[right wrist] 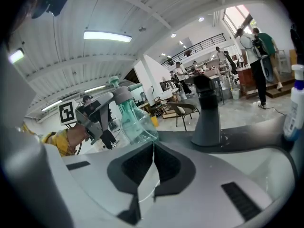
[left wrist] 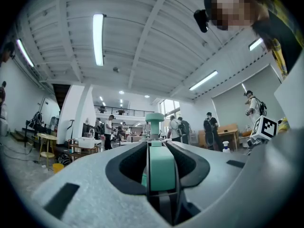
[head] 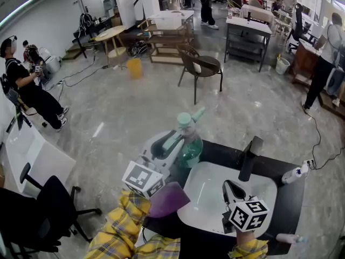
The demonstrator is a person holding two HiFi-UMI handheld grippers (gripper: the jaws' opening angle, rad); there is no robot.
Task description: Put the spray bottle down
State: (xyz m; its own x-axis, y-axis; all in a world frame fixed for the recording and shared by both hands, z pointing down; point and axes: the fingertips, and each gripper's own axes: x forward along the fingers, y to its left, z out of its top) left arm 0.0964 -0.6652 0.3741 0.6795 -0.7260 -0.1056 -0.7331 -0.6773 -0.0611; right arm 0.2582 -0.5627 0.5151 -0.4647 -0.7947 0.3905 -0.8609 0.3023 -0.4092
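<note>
Here, the left gripper (head: pixel 173 140) is clamping the spray bottle (head: pixel 190 144) by its green head at frame centre, at the black tabletop's (head: pixel 288 198) edge beside the sink (head: pixel 207 196), with setting-down and release apparently remaining, while the right gripper (head: pixel 230 189) is hovering closed and empty.

Open workshop hall, polished concrete floor (head: pixel 129 112), scattered worktables (head: pixel 249 25), ceiling strip lights (left wrist: pixel 98 39), mezzanine (left wrist: pixel 118 111)

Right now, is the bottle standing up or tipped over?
Standing up, leaning only a little. The bottle has its spray top up and its clear body below, and the left gripper is clamped on its trigger.
</note>
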